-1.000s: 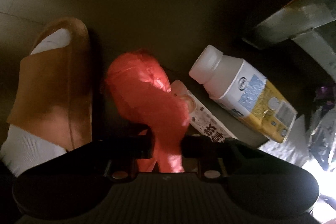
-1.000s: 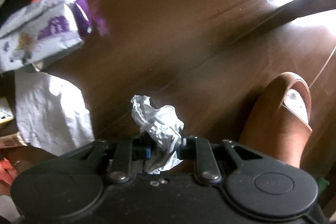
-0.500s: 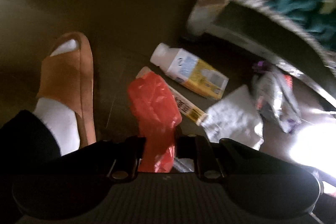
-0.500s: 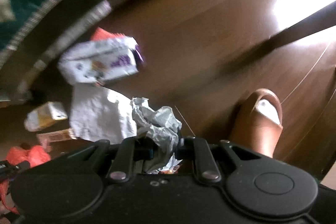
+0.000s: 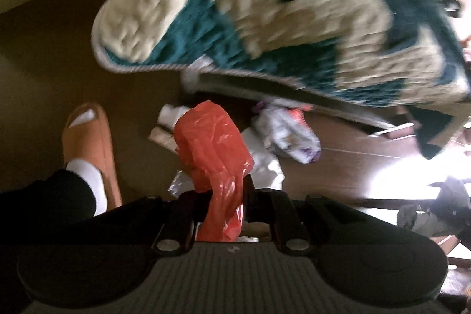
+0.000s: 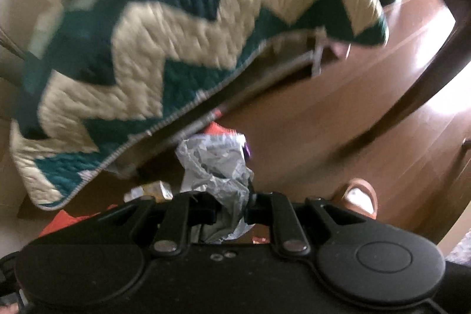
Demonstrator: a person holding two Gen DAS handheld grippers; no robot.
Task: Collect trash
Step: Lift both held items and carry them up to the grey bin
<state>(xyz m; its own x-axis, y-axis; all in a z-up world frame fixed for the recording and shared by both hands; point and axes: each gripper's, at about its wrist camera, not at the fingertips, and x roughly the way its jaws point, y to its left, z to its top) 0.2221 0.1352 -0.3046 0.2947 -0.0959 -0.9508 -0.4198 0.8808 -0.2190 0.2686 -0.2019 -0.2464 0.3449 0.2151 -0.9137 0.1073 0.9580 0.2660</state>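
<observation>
Trash is in both claws at this moment. The left claw point(image 5: 225, 197) is clamped on a red plastic bag point(image 5: 213, 149), its jaws having just been closing with the film bunched between them; the bag balloons out past the tips and a tail of it hangs back toward the camera. The right claw point(image 6: 232, 208) pinches a crumpled grey-white wrapper point(image 6: 219, 172) in the same way, jaws having just been closing on it, most of the wad standing clear of the tips.

Both pieces look very light and soft. The bag is thin and probably slippery, so a grip on a gathered bunch, as now, seems safer than one on a single layer. The wrapper is crinkly and holds its shape a little; it should neither break nor weigh anything, though a loose fold could slide out.

More trash lies on the brown floor point(image 6: 338, 114) well below both claws, close to the edge of a teal and cream quilted cover point(image 5: 294, 19): a purple-printed packet point(image 5: 294, 137), flat white paper point(image 5: 266, 167) and a small bottle point(image 5: 169, 115), partly hidden behind the red bag. A foot in an orange slipper point(image 5: 88, 143) stands to one side.
</observation>
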